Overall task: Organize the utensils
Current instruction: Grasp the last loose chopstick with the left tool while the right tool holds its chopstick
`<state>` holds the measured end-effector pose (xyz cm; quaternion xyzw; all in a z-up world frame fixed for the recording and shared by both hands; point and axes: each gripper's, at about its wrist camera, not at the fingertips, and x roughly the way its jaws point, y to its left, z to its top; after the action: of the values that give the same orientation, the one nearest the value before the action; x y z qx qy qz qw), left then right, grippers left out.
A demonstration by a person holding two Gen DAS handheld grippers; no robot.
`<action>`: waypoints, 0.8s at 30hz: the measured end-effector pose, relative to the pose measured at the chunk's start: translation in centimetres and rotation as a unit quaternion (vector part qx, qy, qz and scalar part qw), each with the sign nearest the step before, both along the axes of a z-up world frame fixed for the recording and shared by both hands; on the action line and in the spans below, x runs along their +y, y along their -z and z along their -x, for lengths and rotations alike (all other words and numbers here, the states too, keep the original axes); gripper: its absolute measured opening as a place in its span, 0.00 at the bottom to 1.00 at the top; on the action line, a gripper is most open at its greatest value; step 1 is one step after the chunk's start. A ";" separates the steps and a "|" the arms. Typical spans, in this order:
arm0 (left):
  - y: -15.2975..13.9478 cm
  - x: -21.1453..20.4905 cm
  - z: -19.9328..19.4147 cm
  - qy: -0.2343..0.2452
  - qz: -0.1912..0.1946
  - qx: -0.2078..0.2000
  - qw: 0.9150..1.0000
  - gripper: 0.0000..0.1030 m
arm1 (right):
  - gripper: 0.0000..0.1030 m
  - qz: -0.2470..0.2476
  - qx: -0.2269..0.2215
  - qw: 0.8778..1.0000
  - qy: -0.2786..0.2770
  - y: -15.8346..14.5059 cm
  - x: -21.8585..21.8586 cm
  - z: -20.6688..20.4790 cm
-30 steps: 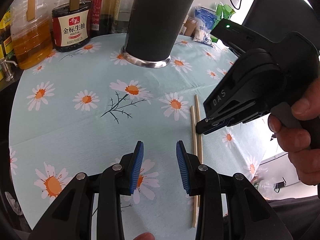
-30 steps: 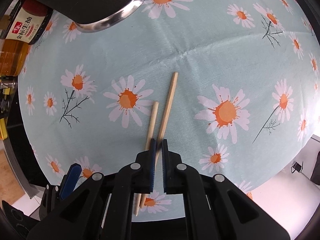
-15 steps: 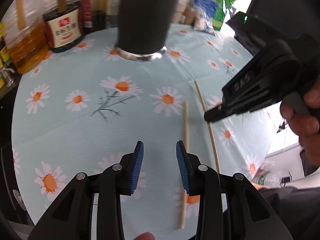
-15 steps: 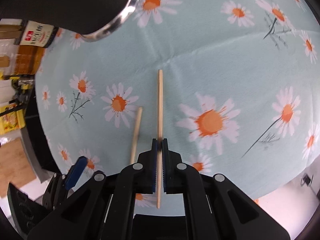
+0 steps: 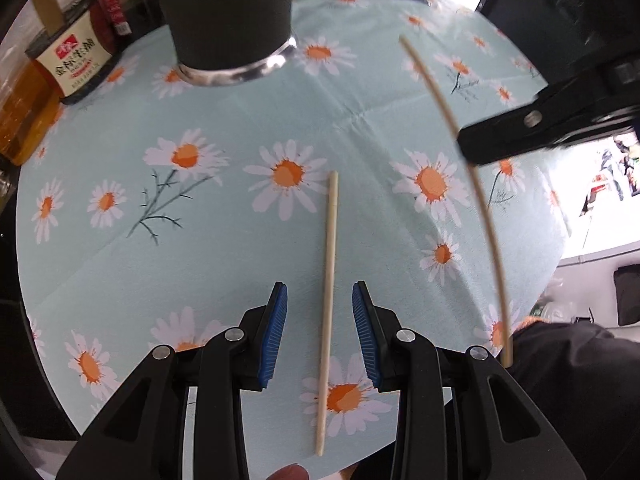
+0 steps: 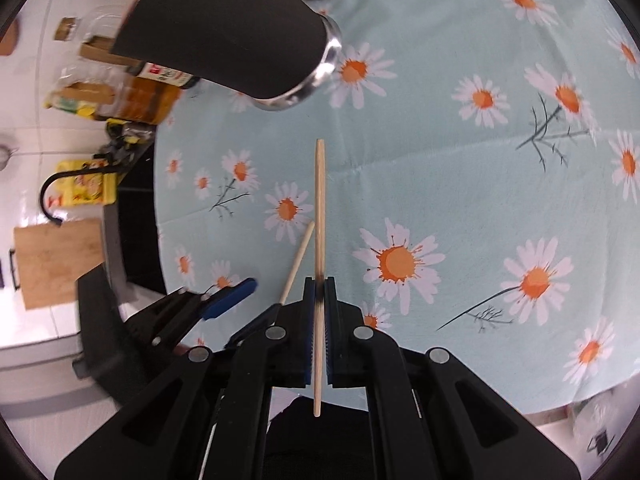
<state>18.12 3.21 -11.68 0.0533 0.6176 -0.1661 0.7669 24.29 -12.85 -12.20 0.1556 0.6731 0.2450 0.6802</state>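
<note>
Right gripper clamped chopstick, lifted off table. Left gripper stood narrowly apart, straddling second chopstick near table's front edge.

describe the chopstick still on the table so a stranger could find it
On the daisy tablecloth, in front of the black utensil holder, one pale chopstick lies flat. Unlike its twin, pinched in the right gripper, nothing grips it.
</note>
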 end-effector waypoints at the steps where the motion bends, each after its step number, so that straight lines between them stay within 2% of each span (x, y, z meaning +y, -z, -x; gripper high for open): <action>1: 0.3 -0.2 -0.2 -0.003 -0.008 0.005 1.000 0.32 | 0.05 -0.005 -0.005 1.000 -0.010 -0.3 -0.3 0.0; 6: 1.3 -0.5 -0.8 -0.023 -0.027 0.038 0.999 0.30 | 0.05 -0.023 -0.013 0.999 -0.025 -0.4 -1.8 -0.4; 7: 1.3 -0.7 -0.8 -0.024 -0.035 0.040 0.998 0.28 | 0.05 -0.026 -0.012 0.999 -0.026 -0.3 -2.2 -0.6; 9: 1.5 -1.0 -0.7 -0.024 -0.052 0.044 0.997 0.17 | 0.05 -0.031 -0.012 0.999 -0.032 -0.3 -3.0 -0.9; 14: 1.7 -2.3 -0.6 -0.026 -0.083 0.057 0.995 0.11 | 0.05 -0.039 -0.017 0.998 -0.043 -0.4 -4.2 -1.7; 16: 1.9 -3.1 -0.6 -0.028 -0.089 0.062 0.994 0.05 | 0.05 -0.040 -0.018 0.998 -0.051 -0.3 -4.6 -1.9; 24: 1.7 -4.5 -1.3 -0.076 -0.103 0.072 0.989 0.04 | 0.05 -0.056 -0.002 0.994 -0.090 0.6 -5.8 -2.4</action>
<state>19.40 -1.29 -13.39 0.0730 0.6871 -0.0463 0.7214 26.71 -18.68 -12.78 0.1319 0.6684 0.3424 0.6470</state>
